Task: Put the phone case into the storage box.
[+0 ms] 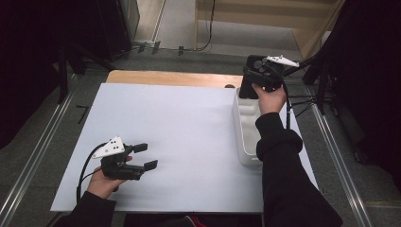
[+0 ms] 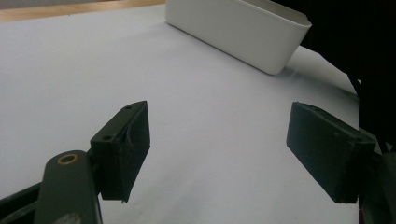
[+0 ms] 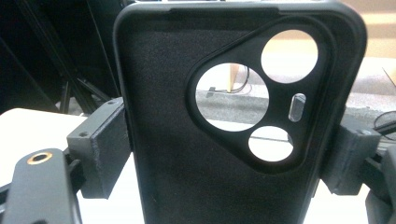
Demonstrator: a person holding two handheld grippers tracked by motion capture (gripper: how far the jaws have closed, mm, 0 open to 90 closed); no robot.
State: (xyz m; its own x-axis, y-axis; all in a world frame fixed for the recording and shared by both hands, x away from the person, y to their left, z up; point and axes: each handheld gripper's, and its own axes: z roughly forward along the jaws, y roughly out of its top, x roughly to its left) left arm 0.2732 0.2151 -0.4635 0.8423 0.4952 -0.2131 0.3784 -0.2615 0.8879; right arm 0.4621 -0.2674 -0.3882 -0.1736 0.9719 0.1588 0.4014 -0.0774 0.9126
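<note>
right gripper (image 1: 253, 82): i'm clamping the black phone case (image 3: 233, 116) by its side edges, upright over the white bin's (image 1: 243, 137) far end at the board's right edge.
left gripper (image 1: 144, 156): i'm idling it wide open and empty near the front-left corner, keeping clear.

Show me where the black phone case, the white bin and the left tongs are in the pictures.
black phone case (image 3: 173, 140): right gripper view, on its plain inner back.
white bin (image 2: 233, 28): left gripper view, on its long outer side wall.
left tongs (image 1: 147, 156): high view, midway between the two open fingertips.
</note>
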